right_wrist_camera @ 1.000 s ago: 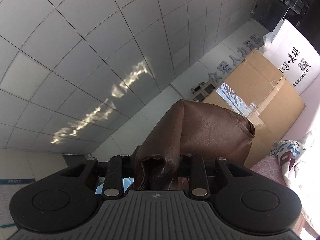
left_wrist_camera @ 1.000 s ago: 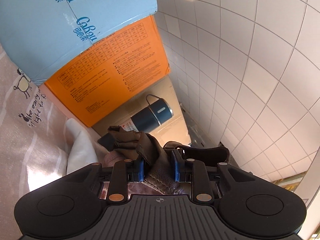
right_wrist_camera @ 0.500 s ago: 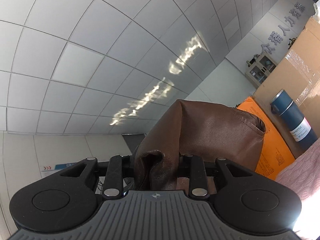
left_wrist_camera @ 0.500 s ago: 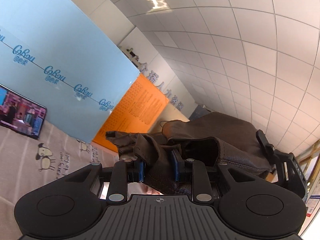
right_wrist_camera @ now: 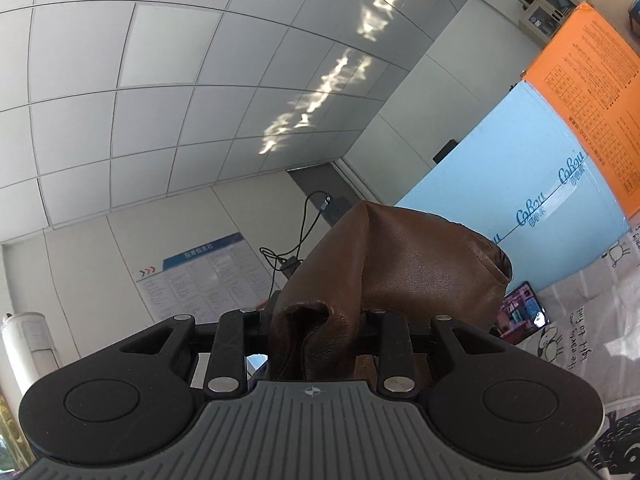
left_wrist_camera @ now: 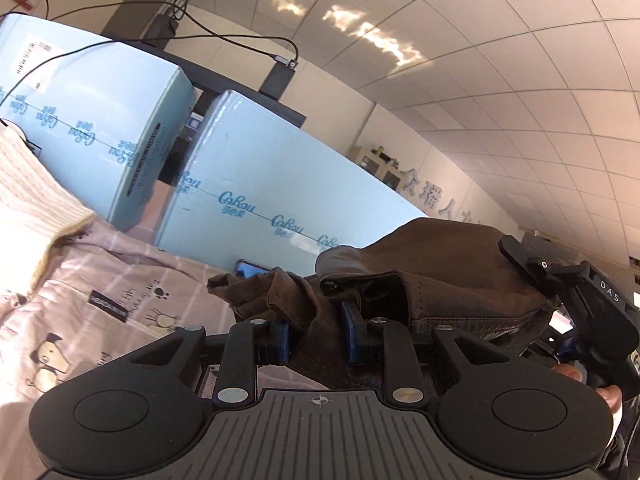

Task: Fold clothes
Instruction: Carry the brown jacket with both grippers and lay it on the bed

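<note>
Your left gripper (left_wrist_camera: 314, 338) is clamped on a bunched fold of the brown leather garment (left_wrist_camera: 440, 280), the blue pads (left_wrist_camera: 352, 332) pressing the material from both sides. Your right gripper (right_wrist_camera: 316, 332) is likewise closed on another part of the same garment (right_wrist_camera: 400, 264), which rises in a smooth hump above its fingers, a stitched seam showing at the far edge. In the left view the garment hangs lifted between the two tools, and the other gripper's black body, marked "DAS" (left_wrist_camera: 600, 312), sits just to the right with your fingertips (left_wrist_camera: 568, 372) on its handle. Below lies a pinkish-grey bedsheet (left_wrist_camera: 120, 280) printed with small cartoon animals; on its lighter part in the right view you can read part of a line, "early" and "light to" (right_wrist_camera: 576, 340). A cream knitted garment (left_wrist_camera: 28, 208) lies at the left edge. Two pale blue boxes (left_wrist_camera: 280, 184) stand behind the sheet, each taped with the repeated name "CoBou" over small Chinese characters. A phone (right_wrist_camera: 520, 312) with a lit screen leans at the foot of a blue box. An orange box (right_wrist_camera: 592, 92) covered in small tables and print too fine to read stands beside it. Large Chinese characters (left_wrist_camera: 440, 200) run along the far wall, and a blue-headed notice board (right_wrist_camera: 204, 276) hangs on another wall.
</note>
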